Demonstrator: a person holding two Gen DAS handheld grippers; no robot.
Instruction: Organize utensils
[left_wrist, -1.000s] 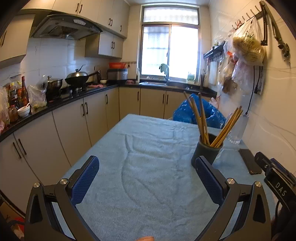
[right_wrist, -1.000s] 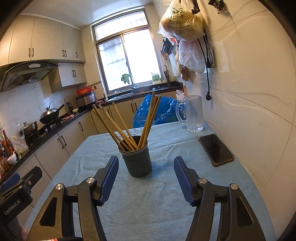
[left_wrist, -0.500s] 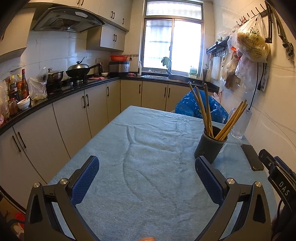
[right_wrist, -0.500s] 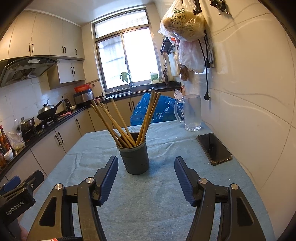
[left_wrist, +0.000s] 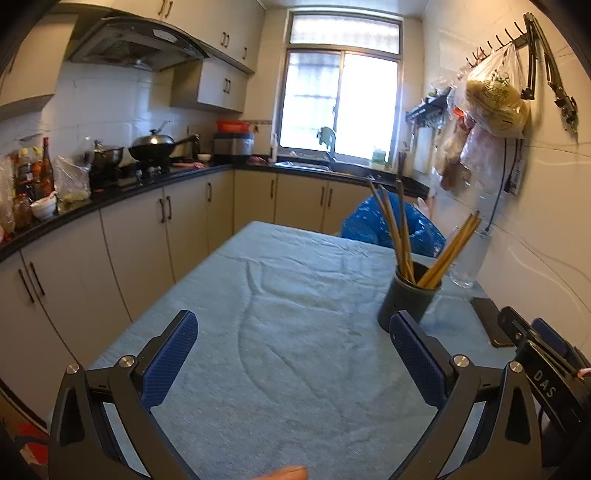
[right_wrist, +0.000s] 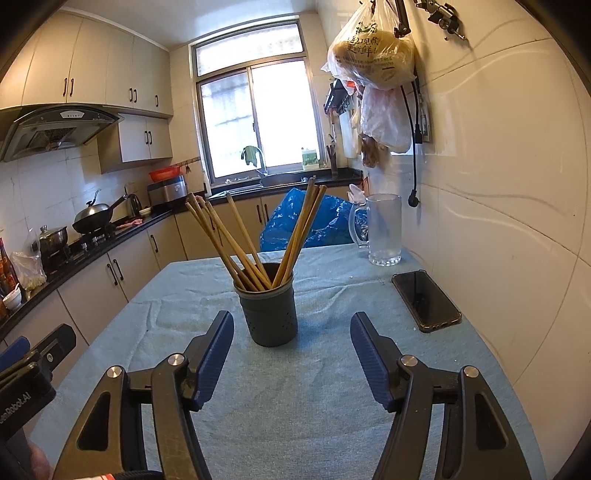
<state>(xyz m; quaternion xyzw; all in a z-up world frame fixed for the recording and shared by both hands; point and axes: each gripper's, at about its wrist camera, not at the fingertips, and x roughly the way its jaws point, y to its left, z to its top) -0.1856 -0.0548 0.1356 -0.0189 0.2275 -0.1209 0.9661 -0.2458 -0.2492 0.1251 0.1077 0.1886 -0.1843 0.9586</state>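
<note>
both grippers' fingers spread, empty: right gripper (right_wrist: 291, 349) just opening, before chopstick holder (right_wrist: 268, 304); left gripper (left_wrist: 293, 349) over table (left_wrist: 295, 387)

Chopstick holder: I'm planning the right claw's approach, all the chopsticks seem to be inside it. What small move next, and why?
Probably ease the right claw back from the dark grey perforated chopstick holder. The wooden chopsticks all stand in it, none lies on the light blue table cloth, and the claw's jaws, which have just been opening, hold nothing. The left claw is open too.

Bare cloth (left_wrist: 295, 369) left; phone (right_wrist: 426, 300) right
</note>
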